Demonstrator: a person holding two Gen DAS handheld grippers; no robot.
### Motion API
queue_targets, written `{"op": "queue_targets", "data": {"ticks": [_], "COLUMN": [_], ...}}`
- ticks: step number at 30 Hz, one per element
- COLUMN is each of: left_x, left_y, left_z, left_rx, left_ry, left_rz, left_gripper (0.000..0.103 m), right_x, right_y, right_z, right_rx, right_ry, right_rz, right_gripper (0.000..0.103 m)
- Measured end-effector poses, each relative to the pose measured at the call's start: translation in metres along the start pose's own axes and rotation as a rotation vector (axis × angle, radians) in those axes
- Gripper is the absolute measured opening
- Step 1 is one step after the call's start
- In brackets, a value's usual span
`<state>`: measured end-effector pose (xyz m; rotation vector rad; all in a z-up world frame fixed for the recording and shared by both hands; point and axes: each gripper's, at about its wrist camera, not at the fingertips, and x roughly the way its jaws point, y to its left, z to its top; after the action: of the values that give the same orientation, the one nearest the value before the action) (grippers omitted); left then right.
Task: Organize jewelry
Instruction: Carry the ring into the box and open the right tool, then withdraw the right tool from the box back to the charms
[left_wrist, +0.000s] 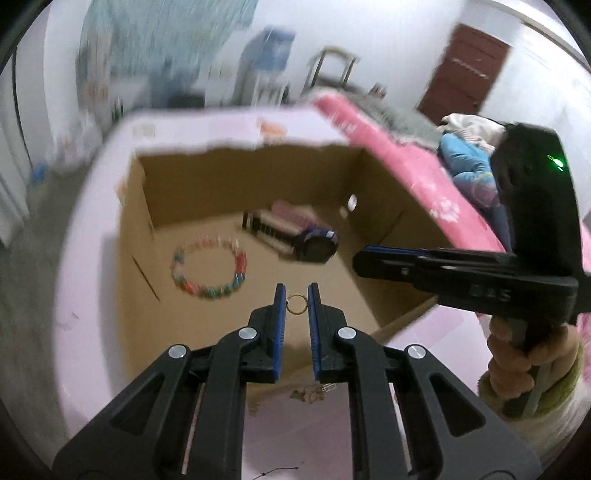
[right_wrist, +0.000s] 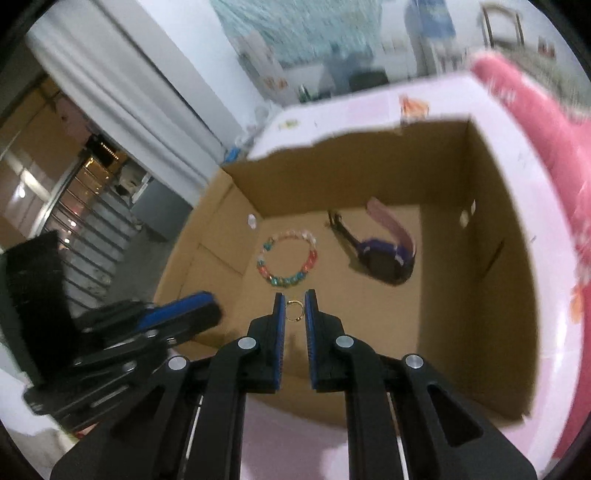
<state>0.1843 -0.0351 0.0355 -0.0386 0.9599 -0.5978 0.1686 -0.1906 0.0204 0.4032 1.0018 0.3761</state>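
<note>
1. Left gripper: angled steeply down over an open cardboard box. A small gold ring sits clamped between its blue pads, near the tips, the jaws narrowed onto it.
2. Right gripper: likewise tilted downward over the same box. It pinches a second gold ring between its blue pads, near the tips.
3. Right hand: seen from the left camera at the right edge, wrapped around the tool's handle, with a green cuff at the wrist. Its gripper reaches sideways across the box's right wall, at about the level of the rim.
4. The left gripper appears in the right camera at lower left, by the box's left wall, pointing inward.
5. Box contents: a coloured bead bracelet lies flat on the floor, left of centre; a watch with a dark face and a pink strap lies to its right, well apart.
6. The box stands on a pale pink surface. Further small jewelry lies on that surface by the near rim, blurred.
7. Background is motion-blurred.
</note>
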Motion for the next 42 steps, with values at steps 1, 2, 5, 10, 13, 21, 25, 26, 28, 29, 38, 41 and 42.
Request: {"op": "queue_targets", "data": {"ticks": [1,2,5,10,13,21,25,26,28,29,38,41,42], "left_x": [0.006,0.010,0.016,0.007,0.001,-0.046,-0.085,-0.096,-0.109,-0.113,-0.087,-0.055,-0.048], "left_y": [0.008,0.013,0.019,0.029,0.029,0.018,0.009,0.006,0.002,0.000,-0.022,-0.026,-0.027], "left_z": [-0.001,-0.004,-0.006,-0.015,-0.015,-0.021,-0.039,-0.047,-0.061,-0.066,-0.126,-0.137,-0.139], "left_rx": [-0.024,-0.038,-0.086,-0.100,-0.102,-0.054,-0.001,0.016,0.049,0.062,0.152,0.143,0.145], "left_ry": [0.016,0.023,0.034,0.017,-0.005,-0.135,-0.231,-0.252,-0.275,-0.280,-0.176,-0.133,-0.127], "left_rz": [0.008,0.005,-0.034,-0.027,-0.028,-0.034,-0.062,-0.070,-0.086,-0.088,-0.090,-0.059,-0.049], "left_gripper": [0.011,0.011,0.014,0.017,0.017,0.026,0.034,0.035,0.041,0.044,0.054,0.054,0.052], "right_x": [0.004,0.007,0.004,-0.006,-0.015,-0.061,-0.105,-0.115,-0.134,-0.139,-0.100,-0.066,-0.055], "right_y": [-0.004,-0.008,-0.017,-0.032,-0.035,-0.028,-0.023,-0.022,-0.020,-0.020,-0.042,-0.047,-0.047], "right_z": [0.001,0.002,0.002,0.002,0.001,-0.012,-0.036,-0.043,-0.063,-0.072,-0.138,-0.144,-0.144], "right_rx": [0.019,0.032,0.060,0.100,0.109,0.065,0.001,-0.018,-0.055,-0.068,0.048,0.091,0.087], "right_ry": [0.012,0.020,0.011,-0.018,-0.032,-0.150,-0.266,-0.290,-0.334,-0.343,-0.232,-0.177,-0.162], "right_rz": [0.004,0.009,0.029,0.049,0.051,0.051,0.068,0.073,0.067,0.067,0.072,0.061,0.044], "right_gripper": [0.011,0.012,0.012,0.021,0.021,0.029,0.032,0.035,0.040,0.042,0.042,0.042,0.042]}}
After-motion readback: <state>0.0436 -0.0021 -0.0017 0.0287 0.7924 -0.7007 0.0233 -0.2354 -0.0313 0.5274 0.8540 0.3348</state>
